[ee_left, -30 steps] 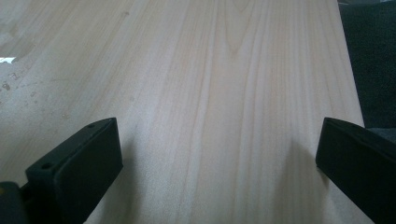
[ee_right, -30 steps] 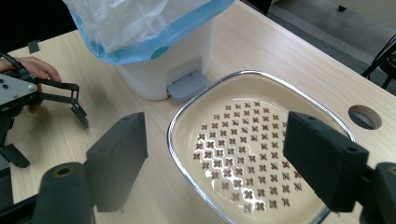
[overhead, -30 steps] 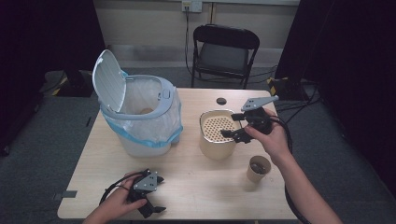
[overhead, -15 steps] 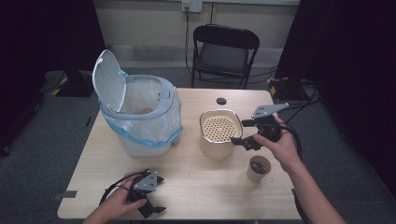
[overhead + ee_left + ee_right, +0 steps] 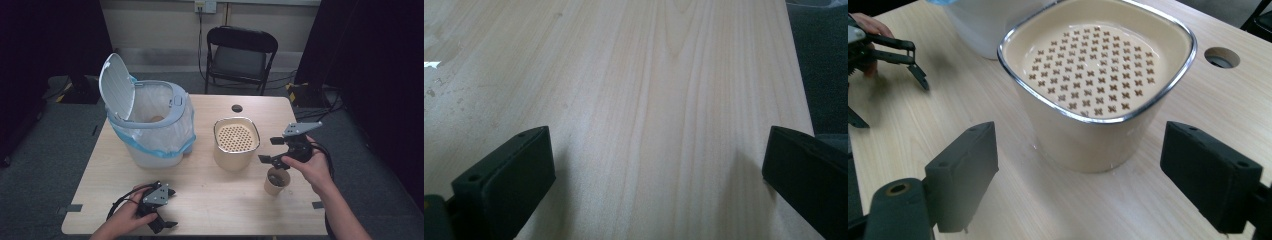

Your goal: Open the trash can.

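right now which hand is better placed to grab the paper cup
Right. The right gripper hovers open just above the paper cup, beside the cream perforated container. The left gripper rests at the table's near-left edge, far from it.

From my remote feed: a white bin (image 5: 150,125) with a blue liner sits near the bench's (image 5: 210,200) left edge, lid tipped up. There's a small round hole (image 5: 237,108) by the far edge, and a black folding chair (image 5: 240,55) stands behind the bench.
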The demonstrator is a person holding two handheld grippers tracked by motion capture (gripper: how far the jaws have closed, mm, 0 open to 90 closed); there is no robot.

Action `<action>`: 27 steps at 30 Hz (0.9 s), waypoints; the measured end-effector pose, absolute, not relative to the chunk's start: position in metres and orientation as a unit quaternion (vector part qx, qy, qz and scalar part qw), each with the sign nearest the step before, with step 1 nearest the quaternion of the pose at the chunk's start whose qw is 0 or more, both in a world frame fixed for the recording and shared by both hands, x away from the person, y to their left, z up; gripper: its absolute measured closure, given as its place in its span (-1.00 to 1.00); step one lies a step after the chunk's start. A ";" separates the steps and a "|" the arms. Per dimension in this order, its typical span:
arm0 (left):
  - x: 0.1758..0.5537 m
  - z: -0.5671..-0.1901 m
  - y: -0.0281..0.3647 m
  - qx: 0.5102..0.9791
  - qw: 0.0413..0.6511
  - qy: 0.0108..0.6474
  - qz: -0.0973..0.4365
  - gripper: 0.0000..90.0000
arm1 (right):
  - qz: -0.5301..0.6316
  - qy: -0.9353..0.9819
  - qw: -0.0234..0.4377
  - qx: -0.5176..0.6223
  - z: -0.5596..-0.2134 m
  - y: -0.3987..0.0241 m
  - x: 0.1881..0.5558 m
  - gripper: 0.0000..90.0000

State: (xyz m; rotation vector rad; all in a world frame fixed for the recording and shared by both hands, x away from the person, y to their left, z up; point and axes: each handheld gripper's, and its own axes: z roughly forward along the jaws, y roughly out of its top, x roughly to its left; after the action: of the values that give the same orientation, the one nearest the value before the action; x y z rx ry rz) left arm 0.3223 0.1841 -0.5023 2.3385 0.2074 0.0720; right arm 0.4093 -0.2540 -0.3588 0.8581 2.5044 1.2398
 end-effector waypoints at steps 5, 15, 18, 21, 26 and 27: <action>0.322 -0.502 0.184 0.919 0.385 0.082 0.028 -1.00 | 0.419 0.851 0.110 0.296 -0.369 -0.262 0.403 -0.67; 0.322 -0.502 0.184 0.919 0.385 0.082 0.029 -1.00 | 0.417 0.850 0.111 0.302 -0.382 -0.275 0.394 -0.67; 0.322 -0.502 0.184 0.919 0.385 0.082 0.028 -1.00 | 0.417 0.850 0.110 0.301 -0.385 -0.277 0.390 -0.67; 0.322 -0.502 0.184 0.919 0.385 0.082 0.028 -1.00 | 0.418 0.850 0.110 0.300 -0.389 -0.281 0.385 -0.67; 0.322 -0.502 0.184 0.919 0.385 0.082 0.029 -1.00 | 0.415 0.851 0.110 0.303 -0.399 -0.289 0.377 -0.67; 0.322 -0.502 0.184 0.919 0.385 0.082 0.029 -1.00 | 0.417 0.850 0.109 0.302 -0.401 -0.291 0.376 -0.67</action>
State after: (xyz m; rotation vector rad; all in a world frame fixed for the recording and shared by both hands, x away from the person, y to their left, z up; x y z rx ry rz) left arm 0.3223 0.1842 -0.5022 2.3413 0.2085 0.0730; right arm 0.3757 -0.2909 -0.4009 0.8896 2.5009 1.2258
